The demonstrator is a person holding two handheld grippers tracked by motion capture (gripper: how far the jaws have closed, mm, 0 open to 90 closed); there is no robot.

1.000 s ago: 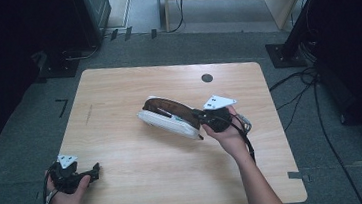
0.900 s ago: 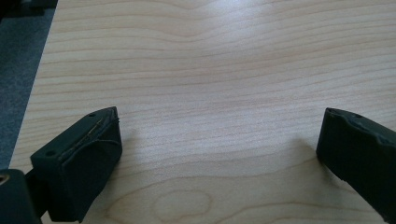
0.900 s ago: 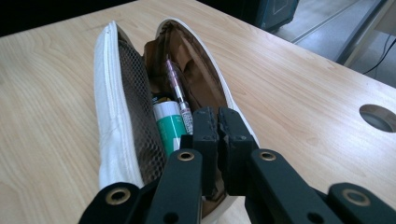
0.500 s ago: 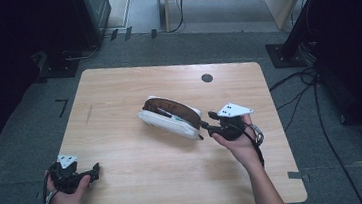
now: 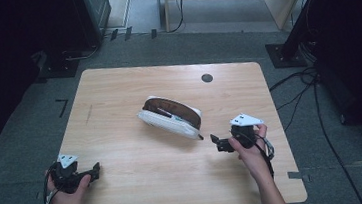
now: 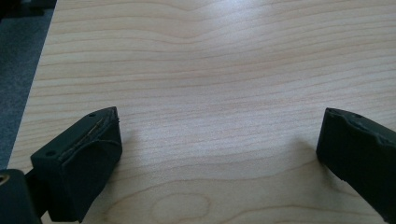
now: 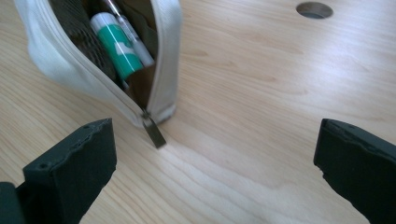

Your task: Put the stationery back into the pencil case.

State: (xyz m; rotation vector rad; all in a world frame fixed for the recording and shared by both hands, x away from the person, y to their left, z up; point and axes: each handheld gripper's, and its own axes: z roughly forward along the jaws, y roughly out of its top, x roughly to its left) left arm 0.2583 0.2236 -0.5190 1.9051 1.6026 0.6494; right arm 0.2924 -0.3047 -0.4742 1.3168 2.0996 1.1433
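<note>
A white pencil case (image 5: pixel 171 116) with a brown lining lies unzipped in the middle of the wooden table (image 5: pixel 117 88). In the right gripper view the pencil case (image 7: pixel 51 51) gapes, showing a green-and-white tube (image 7: pixel 116 46) and a pen inside; its metal zipper pull (image 7: pixel 154 132) rests on the wood. My right gripper (image 5: pixel 216 143) is just right of the case, its jaws having just been opening; the right gripper (image 7: pixel 212 161) stands wide with nothing between its fingers. My left gripper (image 5: pixel 95 169) sits at the front left corner, and the left gripper (image 6: pixel 219 154) is open over bare wood.
A round cable hole (image 5: pixel 207 78) is in the table's far right part, also seen as the hole (image 7: pixel 314 9) in the right gripper view. Dark cabinets and cables (image 5: pixel 314 94) lie on the grey floor around the table.
My right gripper has let go at the case's zipper end, opened, and drawn back to the right and toward the front. The left hand has stayed put.
</note>
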